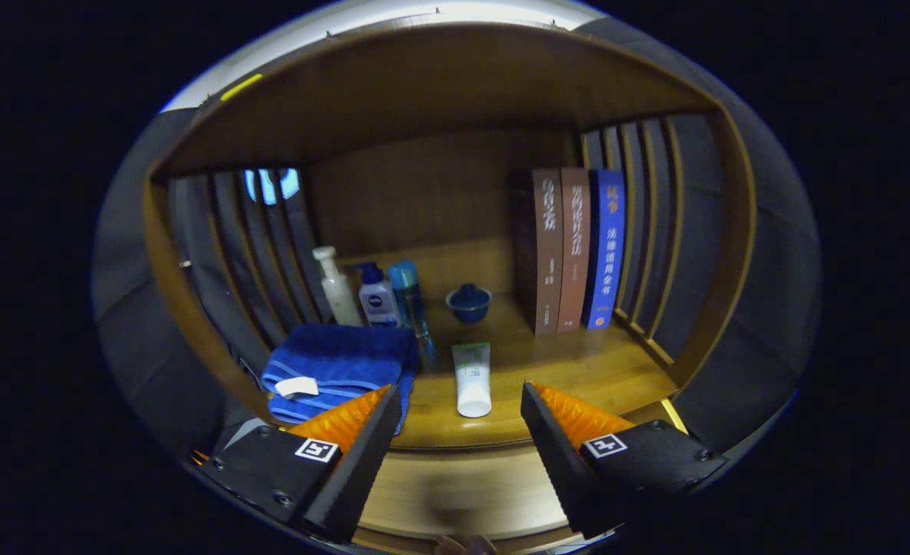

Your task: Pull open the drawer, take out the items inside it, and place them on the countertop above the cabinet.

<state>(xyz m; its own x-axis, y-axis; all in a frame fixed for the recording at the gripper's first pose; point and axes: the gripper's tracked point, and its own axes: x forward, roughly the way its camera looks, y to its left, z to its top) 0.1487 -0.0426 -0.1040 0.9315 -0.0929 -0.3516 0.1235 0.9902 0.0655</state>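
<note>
- My gripper is spread wide, nothing between the fingers, hovering in front of the cabinet's open shelf bay.
- Tube lies flat on the countertop, just ahead of the fingers and on the gap's centreline. Its long axis runs straight away from me, cap end nearest.
- So that item looks placed already (my read, judging by where it lies).
- Key relation for what's coming: the drawer front sits below the fingertips, under the shelf's front edge. I need to drop down, not push fwd.
- Can't make out a handle, and whether the drawer is open or closed I can't tell.
- Folded towel is just beyond the left finger; bottles, lidded cup and books stand further back.
</note>
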